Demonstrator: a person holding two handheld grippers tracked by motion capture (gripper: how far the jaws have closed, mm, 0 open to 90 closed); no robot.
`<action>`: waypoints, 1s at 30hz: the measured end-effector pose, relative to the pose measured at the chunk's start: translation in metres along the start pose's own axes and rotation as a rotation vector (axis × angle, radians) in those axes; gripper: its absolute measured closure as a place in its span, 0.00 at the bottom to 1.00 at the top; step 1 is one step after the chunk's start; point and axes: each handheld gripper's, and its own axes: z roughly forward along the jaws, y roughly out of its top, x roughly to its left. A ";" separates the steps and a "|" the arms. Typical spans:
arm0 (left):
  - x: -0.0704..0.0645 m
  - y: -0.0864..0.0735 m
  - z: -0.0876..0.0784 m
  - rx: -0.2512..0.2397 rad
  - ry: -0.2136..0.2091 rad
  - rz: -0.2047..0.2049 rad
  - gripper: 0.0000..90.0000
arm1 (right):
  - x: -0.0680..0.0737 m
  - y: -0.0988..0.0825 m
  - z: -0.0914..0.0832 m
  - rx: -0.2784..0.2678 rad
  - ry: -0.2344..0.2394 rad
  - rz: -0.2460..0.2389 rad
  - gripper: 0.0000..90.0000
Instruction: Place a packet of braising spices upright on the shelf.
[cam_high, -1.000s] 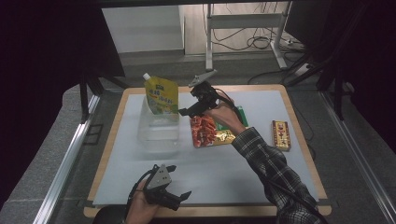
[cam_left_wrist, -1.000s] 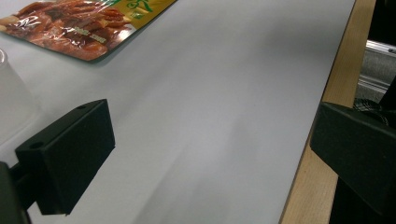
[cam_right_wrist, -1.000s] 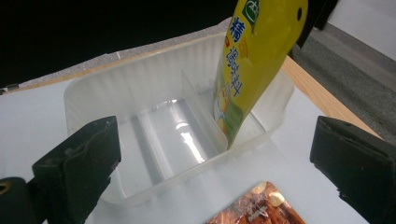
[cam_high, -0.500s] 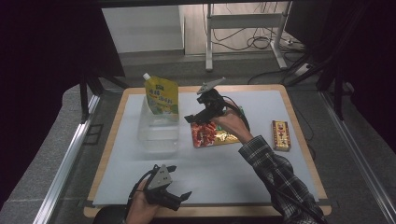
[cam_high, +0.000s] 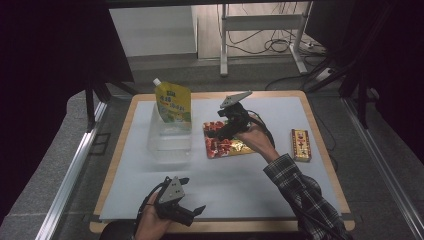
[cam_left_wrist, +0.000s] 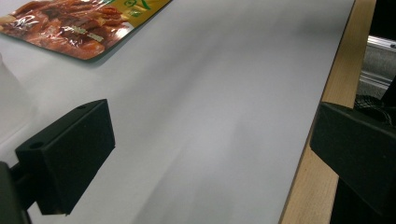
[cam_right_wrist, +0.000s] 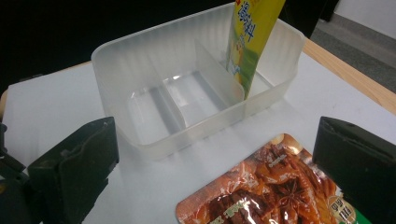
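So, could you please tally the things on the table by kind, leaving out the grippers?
Clear plastic bin: 1
Yellow spouted pouch, standing in the bin: 1
Red snack packet, lying flat: 1
Small flat box, lying near the table's right edge: 1
Total: 4

The snack packet (cam_right_wrist: 275, 186) is glossy crinkled foil. Beside it, the tub (cam_right_wrist: 187, 100) is frosted, smooth, see-through plastic holding a shiny pouch (cam_right_wrist: 250, 37). The mat (cam_left_wrist: 224, 107) looks matt white, edged by pale wood (cam_left_wrist: 322, 121).

Wood-edged table (cam_high: 320, 150), white mat (cam_high: 240, 185); clear bin (cam_high: 169, 147), snack pouch (cam_high: 225, 146), small box (cam_high: 301, 145)
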 end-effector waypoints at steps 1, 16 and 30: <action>0.000 0.000 0.000 0.000 0.000 0.001 0.00 | 0.000 -0.004 -0.003 -0.011 -0.011 0.009 0.00; -0.001 0.000 0.001 -0.003 -0.001 0.000 0.00 | -0.003 -0.029 -0.022 -0.004 -0.061 0.014 0.00; -0.001 0.000 0.001 0.002 -0.001 0.005 0.00 | -0.010 -0.056 -0.035 0.021 -0.103 0.042 0.00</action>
